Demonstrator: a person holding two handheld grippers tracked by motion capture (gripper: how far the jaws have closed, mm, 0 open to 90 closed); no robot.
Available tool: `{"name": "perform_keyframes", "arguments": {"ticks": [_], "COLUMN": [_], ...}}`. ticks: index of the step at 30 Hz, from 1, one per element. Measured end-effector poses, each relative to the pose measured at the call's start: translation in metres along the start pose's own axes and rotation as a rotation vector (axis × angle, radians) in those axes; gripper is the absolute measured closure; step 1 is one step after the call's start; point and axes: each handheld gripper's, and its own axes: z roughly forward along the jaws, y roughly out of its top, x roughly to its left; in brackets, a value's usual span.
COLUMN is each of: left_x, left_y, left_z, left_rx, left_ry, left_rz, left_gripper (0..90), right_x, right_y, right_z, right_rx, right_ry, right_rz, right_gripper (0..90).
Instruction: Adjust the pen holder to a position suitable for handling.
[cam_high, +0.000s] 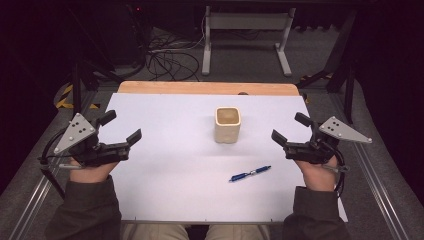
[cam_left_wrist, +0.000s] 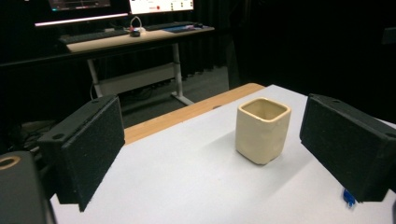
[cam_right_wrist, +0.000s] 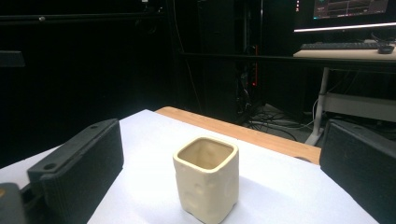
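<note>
A cream square cup (cam_high: 227, 124) stands upright and empty on the white sheet, a little past the middle. A blue pen (cam_high: 250, 173) lies flat on the sheet nearer the person, to the cup's front right. My left gripper (cam_high: 121, 127) is held at the sheet's left edge, open with nothing between its jaws, pointing toward the cup (cam_left_wrist: 261, 129). At the right edge my right gripper (cam_high: 291, 128) is open too and holds nothing, with the cup (cam_right_wrist: 207, 177) ahead of it. A tip of the pen (cam_left_wrist: 348, 198) peeks out beside the left gripper's right jaw.
The white sheet (cam_high: 170, 170) covers a wooden table whose far edge (cam_high: 207, 88) shows bare. Beyond it stand a desk frame (cam_high: 247, 35) and tangled cables (cam_high: 167, 57) on the floor. Metal rails (cam_high: 380, 185) run along the table's sides.
</note>
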Motion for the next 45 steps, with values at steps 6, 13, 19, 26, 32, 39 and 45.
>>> {"name": "perform_keyframes", "arguments": {"ticks": [6, 13, 19, 26, 32, 39, 45], "left_x": [-0.011, -0.022, -0.031, -0.044, -0.054, -0.062, -0.07], "left_y": [0.0, -0.002, -0.005, -0.006, -0.008, -0.011, -0.014], "left_z": [0.013, 0.03, 0.043, 0.059, 0.072, 0.085, 0.1], "left_rx": [0.02, 0.045, 0.063, 0.079, 0.1, 0.12, 0.149], "left_ry": [-0.022, -0.058, -0.099, -0.146, -0.174, -0.193, -0.211], "left_rz": [0.01, 0.01, 0.003, 0.011, 0.025, 0.032, 0.033], "left_gripper": [9.1, 10.4, 12.1, 15.0, 17.7, 19.7, 21.1], "right_x": [0.0, 0.001, 0.001, 0.001, 0.002, 0.003, 0.002], "right_y": [0.0, 0.0, 0.001, 0.002, 0.003, 0.003, 0.004], "right_z": [0.0, 0.0, 0.0, -0.001, -0.003, -0.002, -0.003], "right_rx": [0.011, 0.031, 0.036, 0.043, 0.045, 0.055, 0.052], "right_ry": [0.005, 0.006, 0.011, 0.014, 0.019, 0.027, 0.029], "right_rz": [0.002, -0.009, -0.015, -0.019, -0.02, -0.028, -0.023], "right_gripper": [0.2, 0.2, 0.2, 0.2, 0.2, 0.2, 0.3]}}
